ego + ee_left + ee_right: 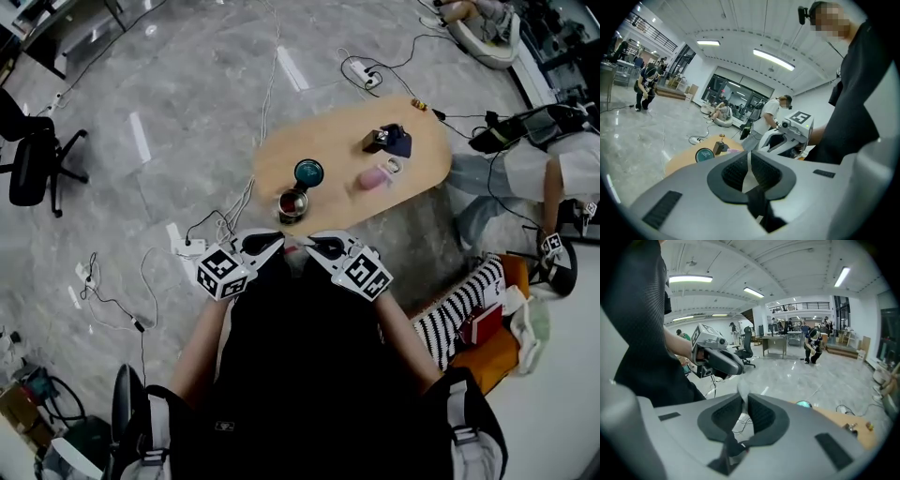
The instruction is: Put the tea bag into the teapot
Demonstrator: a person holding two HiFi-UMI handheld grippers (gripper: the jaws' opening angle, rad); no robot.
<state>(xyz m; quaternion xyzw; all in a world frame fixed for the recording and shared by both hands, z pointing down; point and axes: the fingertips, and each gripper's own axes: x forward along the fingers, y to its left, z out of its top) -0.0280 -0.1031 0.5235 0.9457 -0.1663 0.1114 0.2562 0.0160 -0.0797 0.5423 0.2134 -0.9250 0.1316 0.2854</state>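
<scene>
Close to my chest I hold both grippers tip to tip, just short of the wooden table's (pixel 431 155) near edge. A thin pale tea bag packet (pixel 294 249) spans between them. My left gripper (pixel 278 243) is shut on one end, seen as a pale sheet (pixel 749 177) between its pads. My right gripper (pixel 310 245) is shut on the other end, and a white corner (pixel 742 391) sticks up past its jaws. The steel teapot (pixel 292 204) stands open on the table ahead, with its teal lid (pixel 308 172) lying beside it.
Further along the table lie a pink object (pixel 375 177), a dark blue item (pixel 397 141) and a small brown box (pixel 374 141). A person (pixel 530 164) sits at right. A striped bag (pixel 461 307) is by my right leg, and cables and an office chair (pixel 33 159) are at left.
</scene>
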